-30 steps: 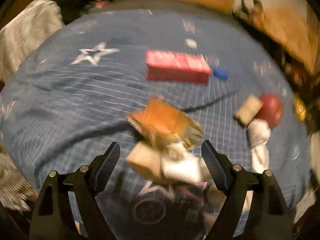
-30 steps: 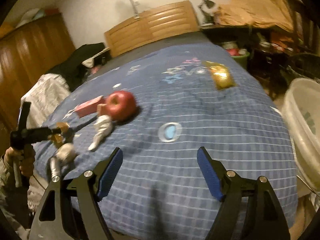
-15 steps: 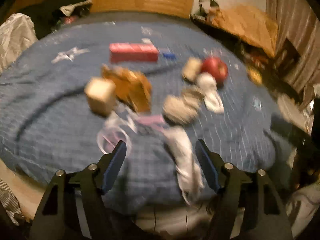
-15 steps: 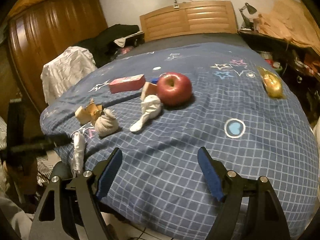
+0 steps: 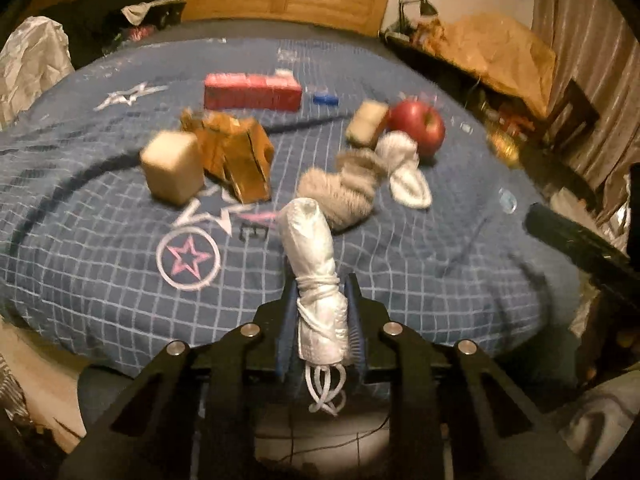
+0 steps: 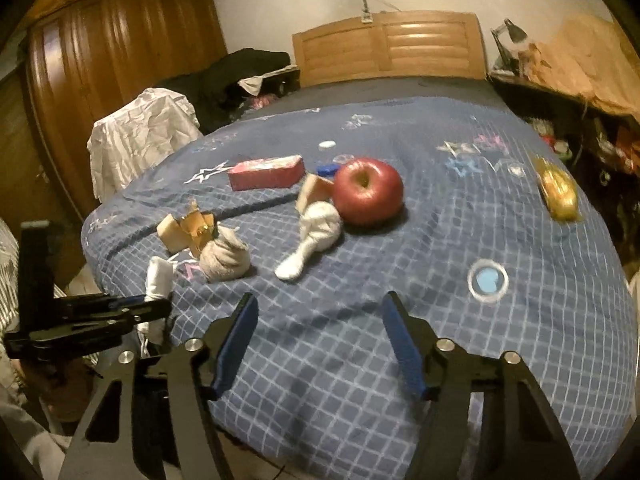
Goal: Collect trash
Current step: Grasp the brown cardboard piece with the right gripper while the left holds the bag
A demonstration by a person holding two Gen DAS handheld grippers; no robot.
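Surface: bed (image 6: 360, 360) under blue checked cover with star prints; wooden headboard (image 6: 388, 46) at far end. Dark wooden wardrobe (image 6: 120, 40) to the left, white cloth (image 6: 136, 136) draped beside it, cluttered shelf (image 6: 580, 112) to the right.

Count on cover: one red apple (image 6: 368, 190); one pink box (image 6: 266, 172); two tan blocks (image 5: 172, 166) (image 5: 368, 122); one crumpled gold wrapper (image 5: 236, 156); one grey tied bundle (image 6: 224, 258); one loose white tied bundle (image 6: 316, 232); one gold packet (image 6: 558, 190) apart at right edge; one blue cap (image 5: 325, 99).

Left gripper (image 5: 320, 312) clamped on a second white tied bundle (image 5: 310, 248), held at near bed edge. Right gripper (image 6: 320, 344) closing, nothing between jaws.
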